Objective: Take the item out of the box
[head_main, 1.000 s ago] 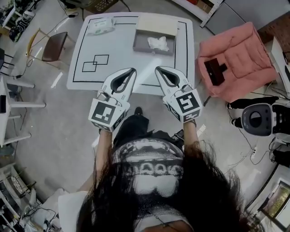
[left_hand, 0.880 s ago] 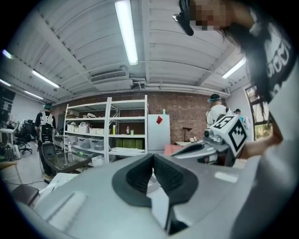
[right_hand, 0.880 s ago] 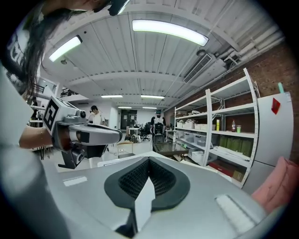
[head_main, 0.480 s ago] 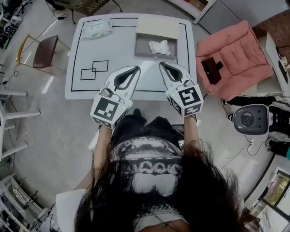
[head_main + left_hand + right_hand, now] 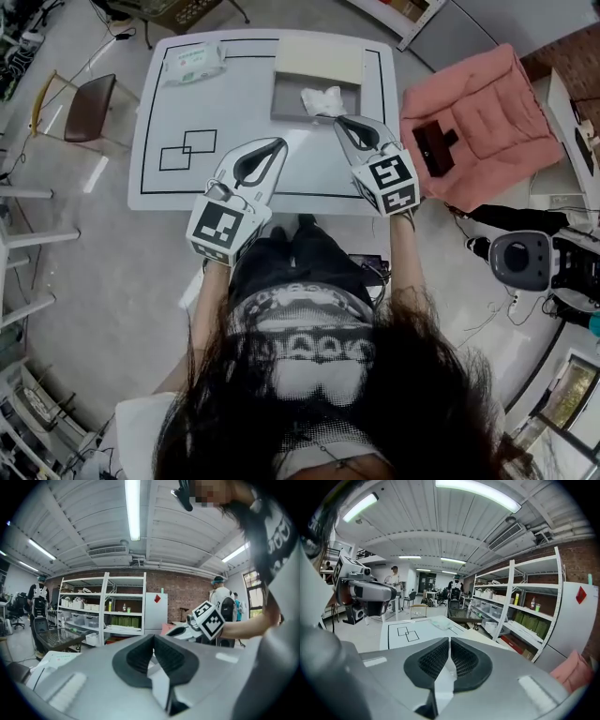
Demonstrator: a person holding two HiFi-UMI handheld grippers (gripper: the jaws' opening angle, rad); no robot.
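An open grey box (image 5: 291, 92) stands at the far middle of the white table (image 5: 187, 112), its beige lid (image 5: 319, 61) behind it. Inside the box lies a crumpled white item (image 5: 322, 97). My right gripper (image 5: 338, 120) is shut and empty, its tip at the box's near right corner, just short of the item. My left gripper (image 5: 278, 142) is shut on nothing too, held over the table's near edge, apart from the box. The right gripper view points over the table (image 5: 410, 632) with the jaws closed together (image 5: 449, 645).
A packet of wipes (image 5: 193, 62) lies at the table's far left corner. Two overlapping black squares (image 5: 187, 150) are drawn on the left. A brown chair (image 5: 80, 108) stands left of the table, a pink cushioned seat (image 5: 483, 112) carrying a black object (image 5: 434, 142) at its right.
My right gripper has moved forward from the table's near edge up to the box. The left gripper has stayed near the front edge.
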